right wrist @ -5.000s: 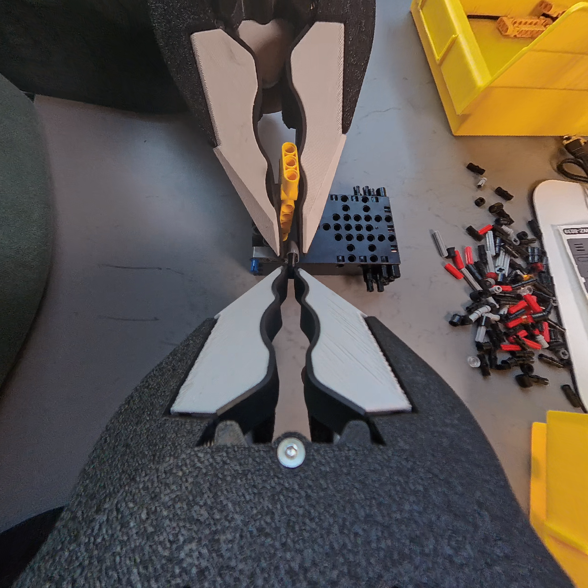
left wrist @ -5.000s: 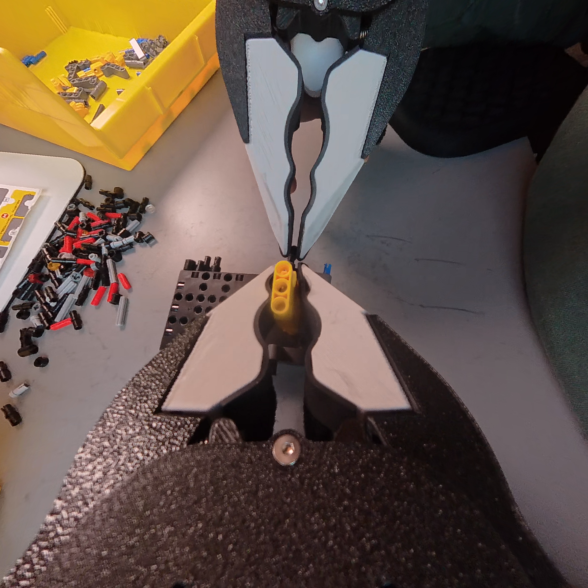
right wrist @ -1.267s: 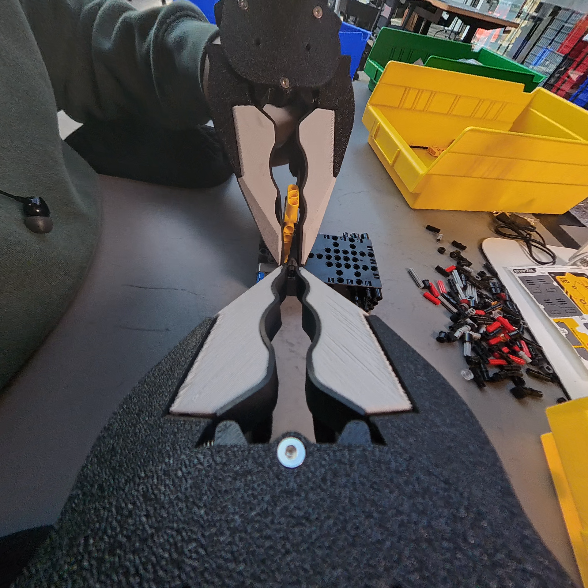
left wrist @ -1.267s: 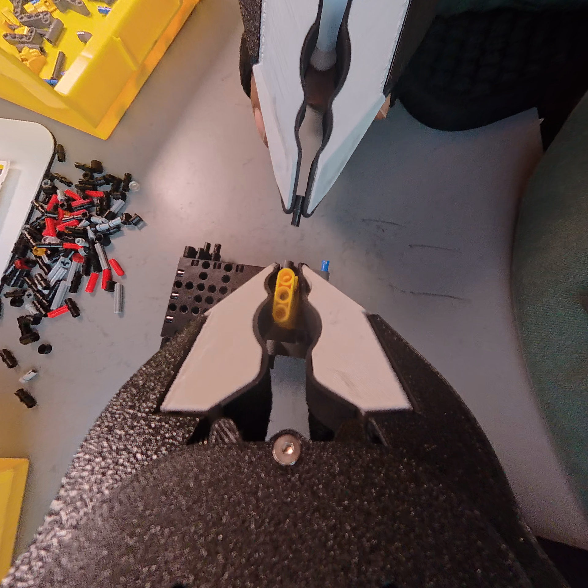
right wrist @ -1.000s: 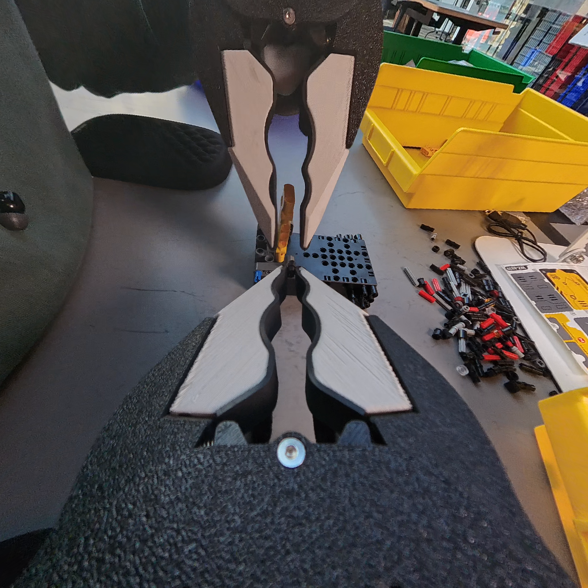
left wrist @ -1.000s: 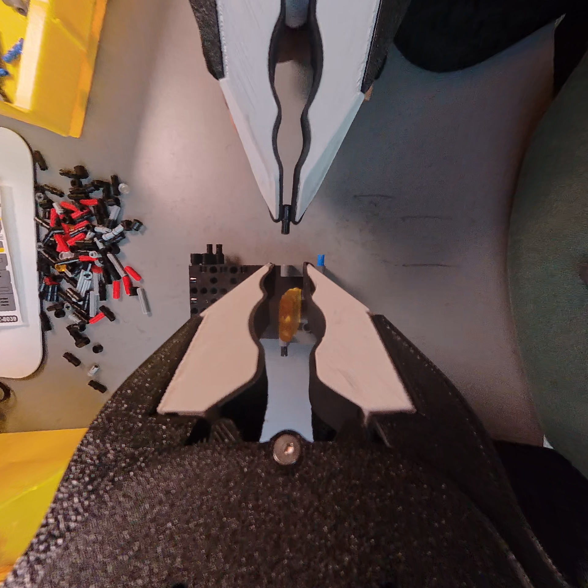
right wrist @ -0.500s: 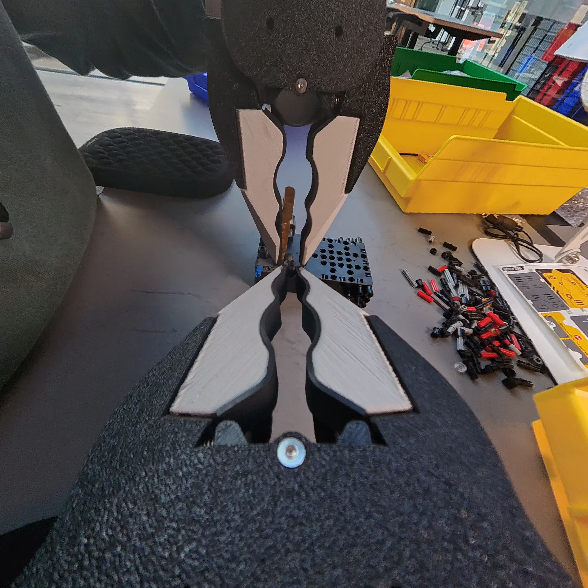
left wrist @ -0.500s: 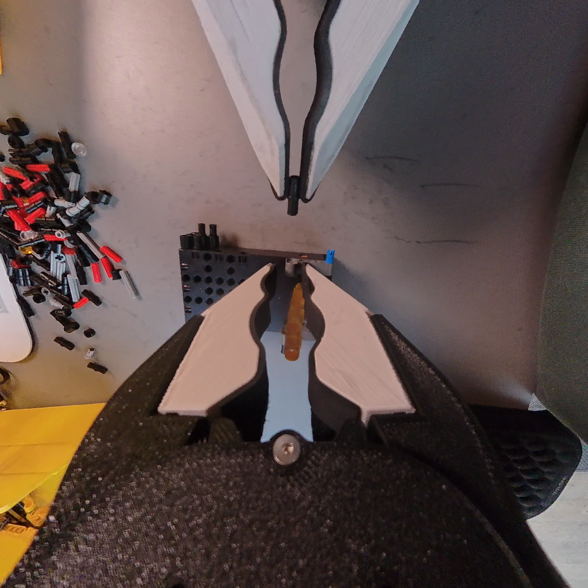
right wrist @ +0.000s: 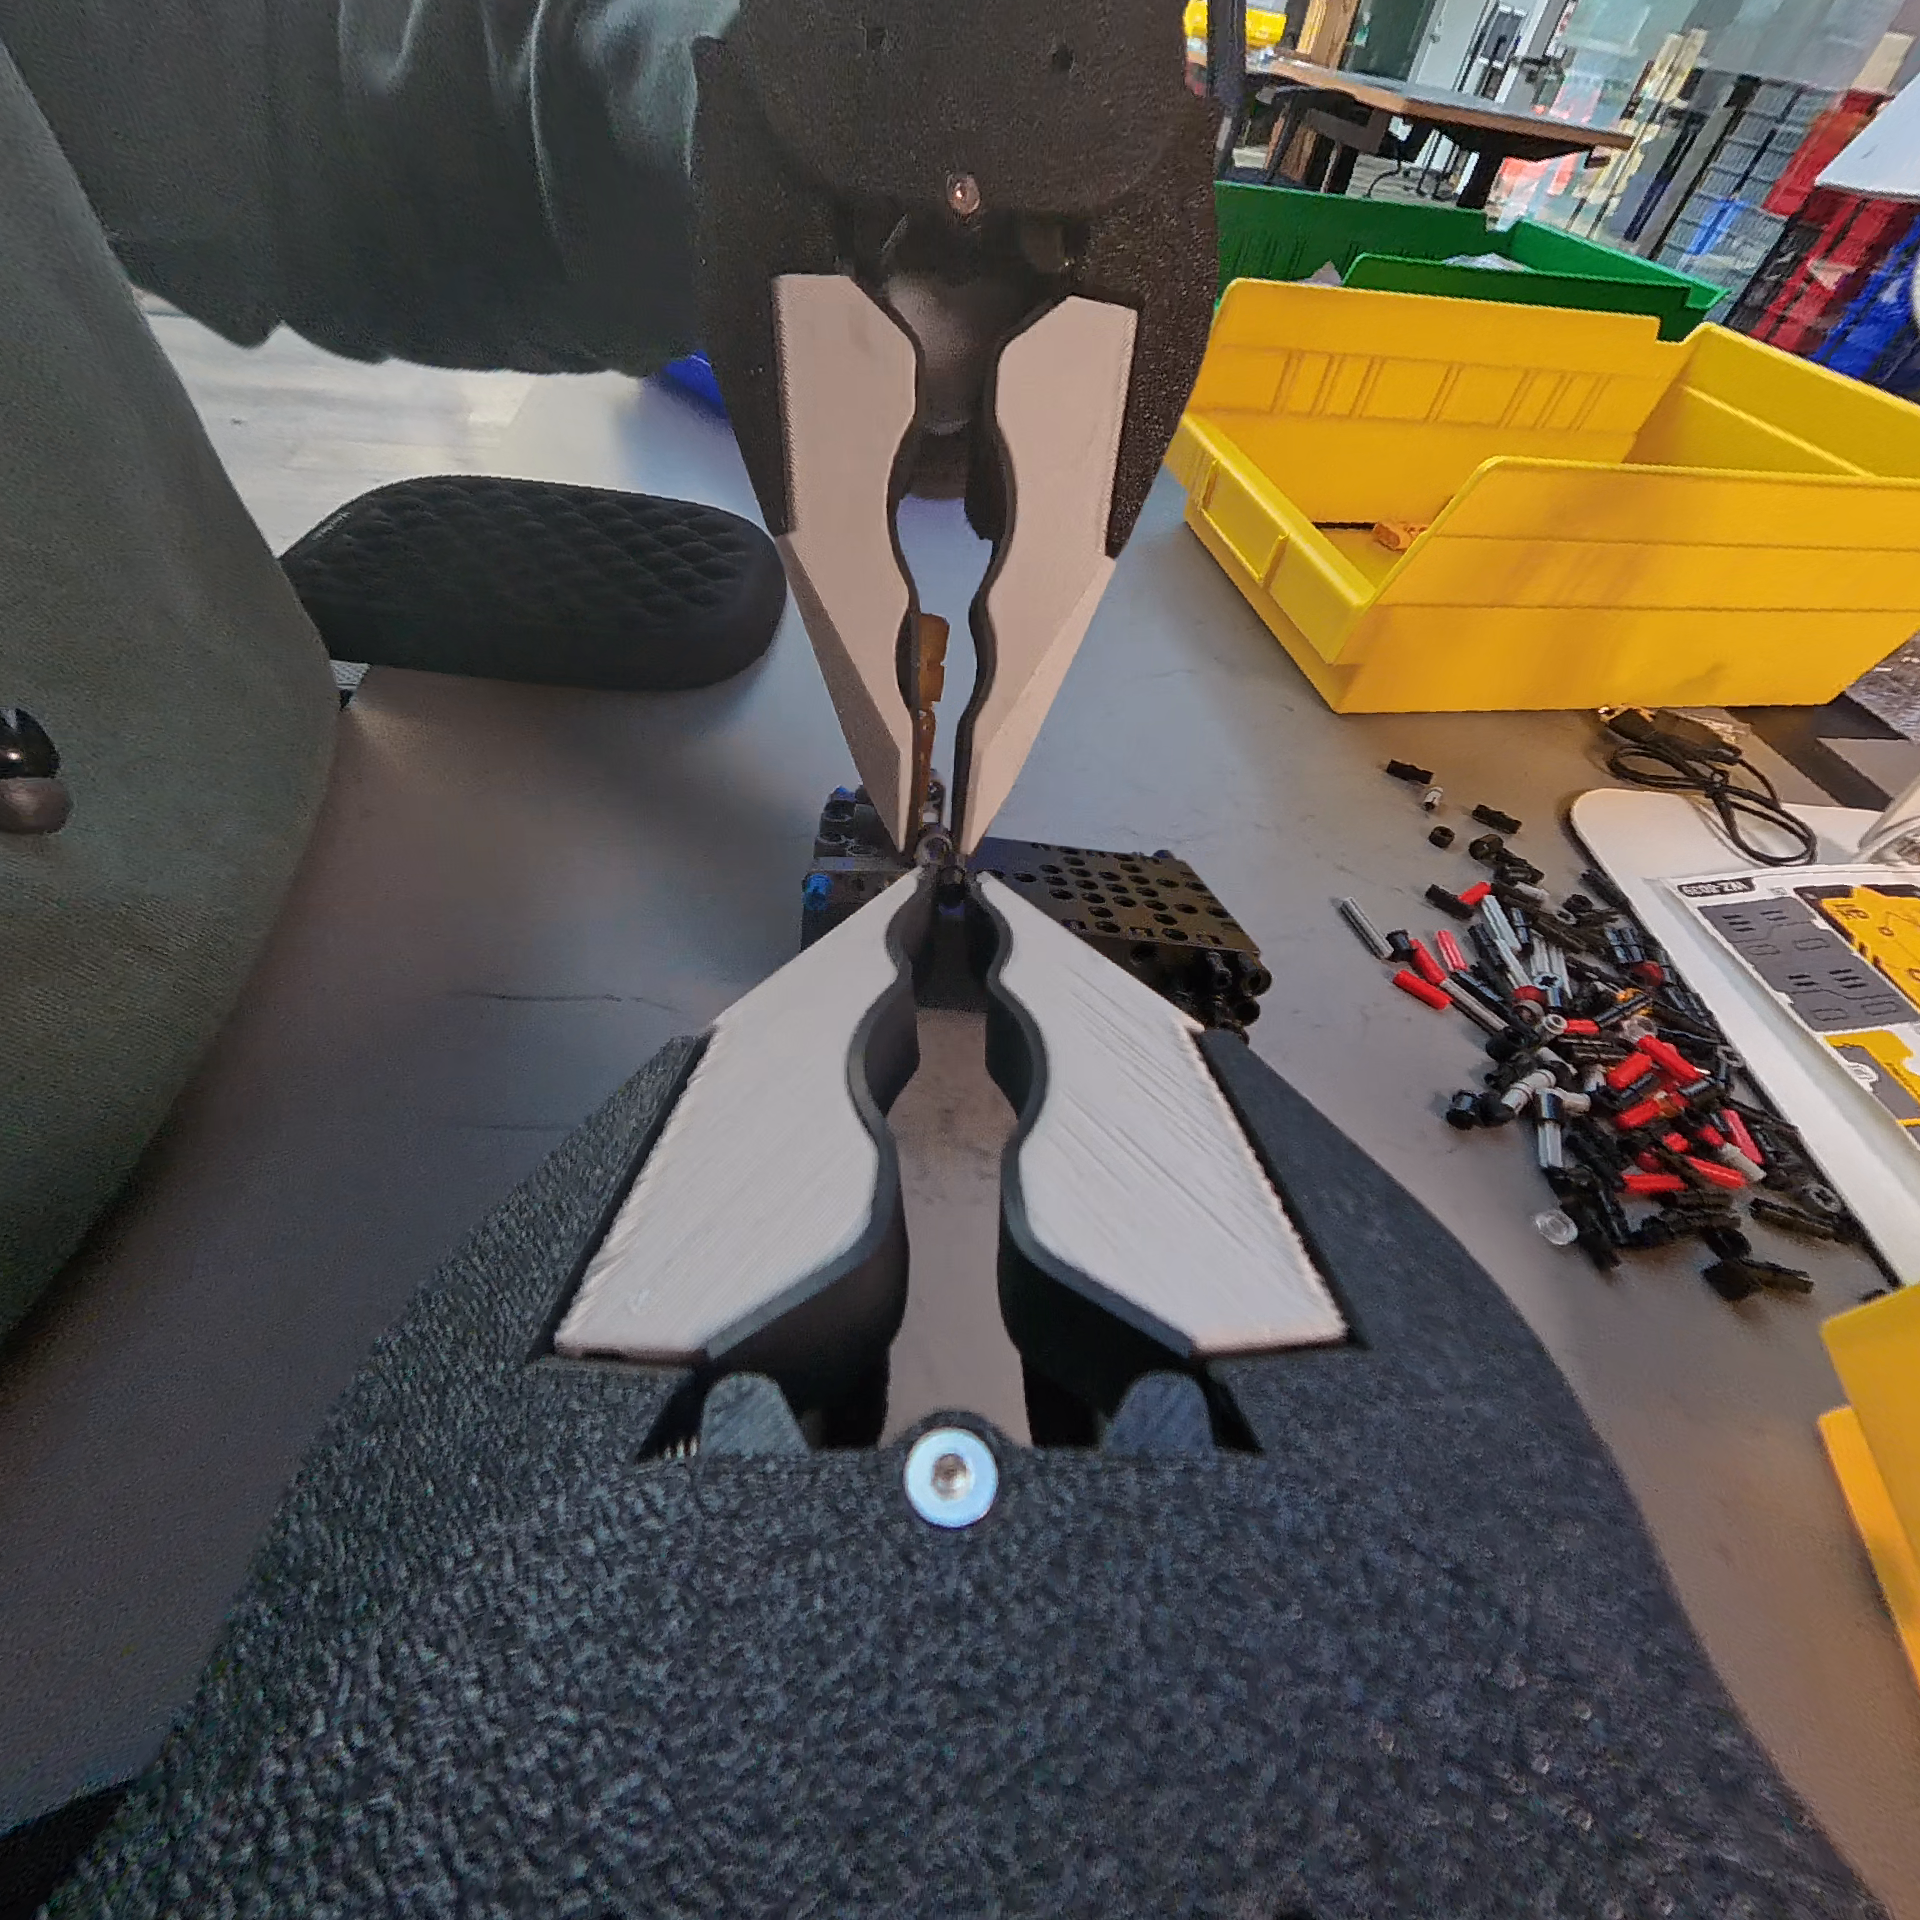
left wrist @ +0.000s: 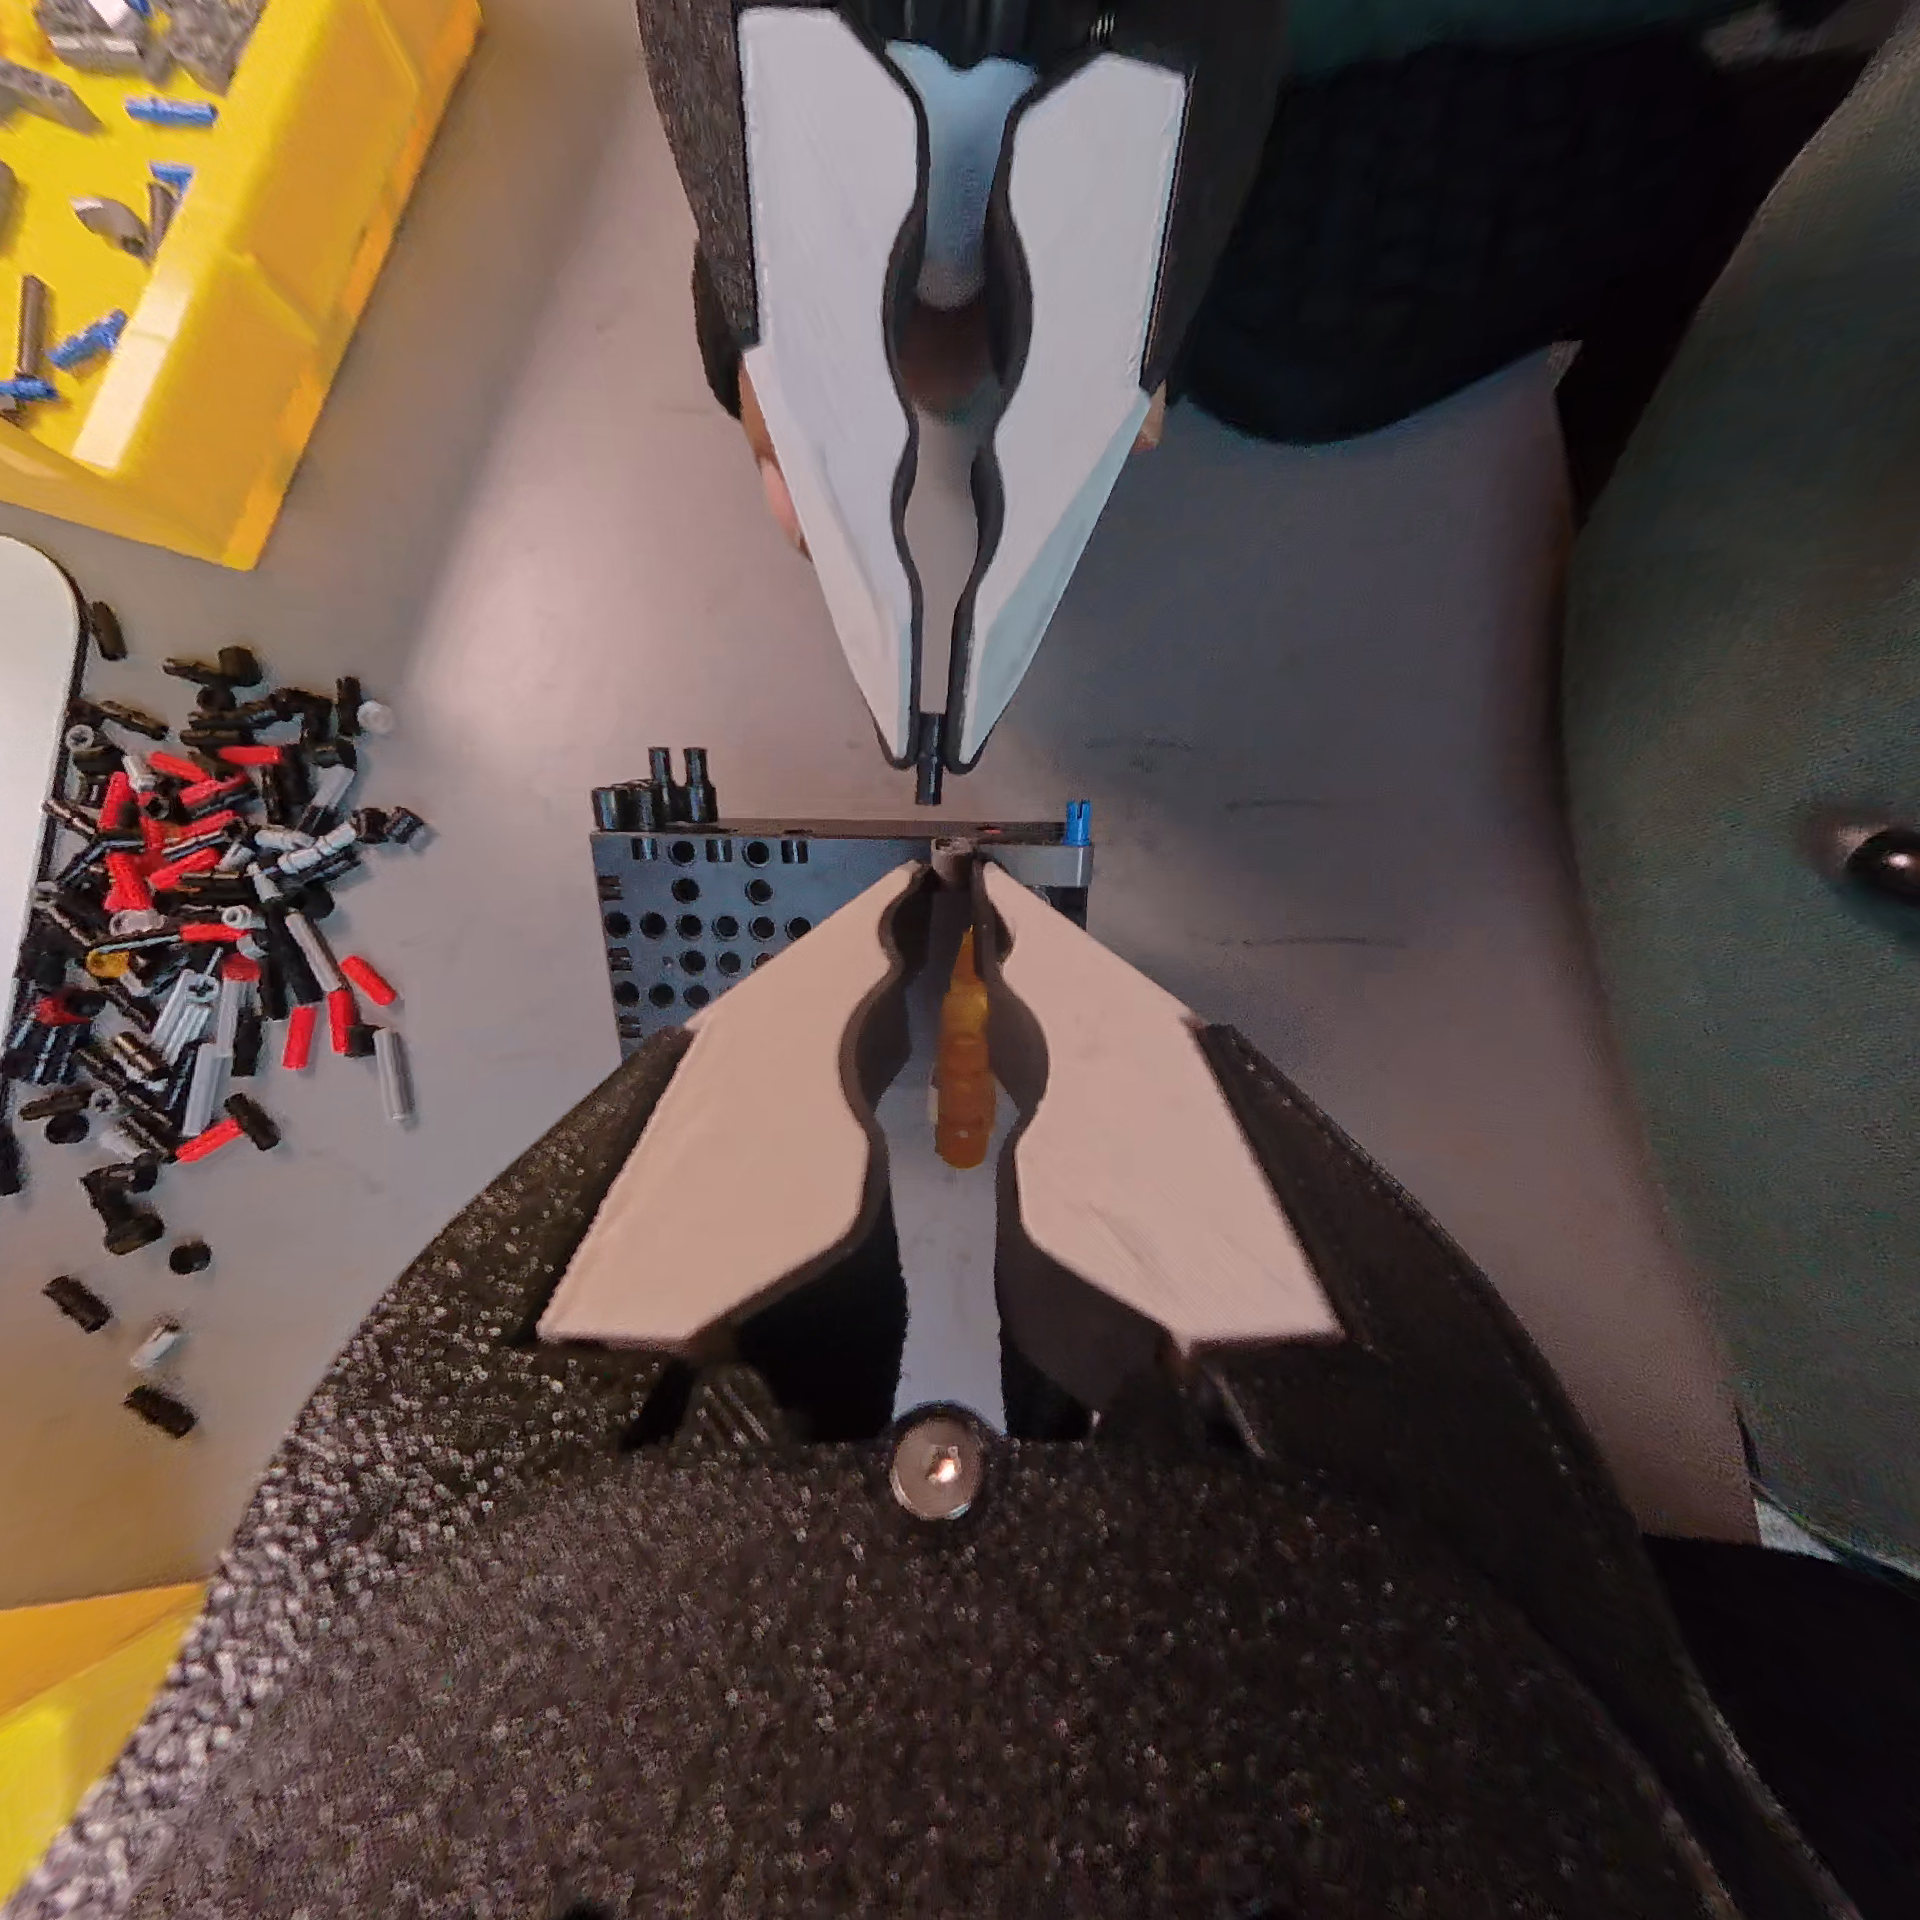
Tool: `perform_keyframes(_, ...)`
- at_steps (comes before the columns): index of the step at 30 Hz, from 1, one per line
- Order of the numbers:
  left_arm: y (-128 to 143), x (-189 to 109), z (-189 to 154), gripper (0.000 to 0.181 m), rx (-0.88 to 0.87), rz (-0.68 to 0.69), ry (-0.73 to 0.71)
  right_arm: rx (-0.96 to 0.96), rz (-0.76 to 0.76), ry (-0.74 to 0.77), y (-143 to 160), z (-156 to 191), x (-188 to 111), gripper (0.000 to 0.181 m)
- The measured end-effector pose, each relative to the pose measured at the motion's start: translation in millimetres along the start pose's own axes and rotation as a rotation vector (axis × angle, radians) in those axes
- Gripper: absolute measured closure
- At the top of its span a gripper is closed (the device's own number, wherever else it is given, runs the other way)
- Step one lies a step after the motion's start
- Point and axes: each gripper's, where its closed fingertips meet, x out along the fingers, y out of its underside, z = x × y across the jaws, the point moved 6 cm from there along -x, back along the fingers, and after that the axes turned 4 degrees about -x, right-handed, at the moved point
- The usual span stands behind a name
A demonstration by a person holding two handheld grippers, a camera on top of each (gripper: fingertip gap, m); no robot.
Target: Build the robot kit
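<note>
Yellow-orange plastic shows between the closed fingers of the left gripper (left wrist: 954,868): a short perforated beam (left wrist: 966,1081), seen edge-on, is clamped there and runs back along the slot between the two grey fingers. The same beam appears in the right wrist view as a thin amber strip (right wrist: 928,675) between the left gripper's (right wrist: 932,831) fingers, which point down toward the table. Facing it tip to tip, the right gripper (left wrist: 932,743) is pinched narrow on a small black connector pin (left wrist: 930,764), whose end sticks out past the fingertips and sits just above the far edge of a black perforated plate assembly (left wrist: 707,914). In the right wrist view the right gripper's (right wrist: 948,883) own tips meet almost against the left gripper's tips, right over that plate (right wrist: 1112,904). The plate lies flat on the grey tabletop (left wrist: 1299,727), with black pins standing along one edge and a small blue pin (left wrist: 1077,819) at its corner. Beside it lies a loose heap of black, red and grey connector pins (left wrist: 197,935). A yellow parts bin (right wrist: 1558,540) stands farther back, a green bin (right wrist: 1455,249) behind it, and a printed instruction sheet (right wrist: 1808,956) lies on a white tray. A person's dark green sleeve (right wrist: 364,177) reaches in behind the left gripper.
</note>
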Motion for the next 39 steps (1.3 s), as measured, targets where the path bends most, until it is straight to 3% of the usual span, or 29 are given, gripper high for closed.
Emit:
perform_keyframes(7,7.9,1.5,-10.1,0.175,-0.059,-0.232,-0.033,0.013,-0.003,-0.066,-2.1,8.7,5.1,0.177)
perform_keyframes(12,12.6,4.6,-13.1,0.175,-0.062,-0.271,-0.057,-0.029,0.054,-0.058,-2.0,11.1,8.3,0.177)
perform_keyframes(19,6.2,8.7,-12.9,0.176,-0.015,-0.219,-0.099,-0.155,0.212,-0.006,-6.7,12.7,4.7,0.177)
perform_keyframes(39,-10.6,21.7,-10.4,0.176,0.018,-0.097,-0.102,-0.146,0.367,-0.064,-2.3,7.1,-7.6,0.178)
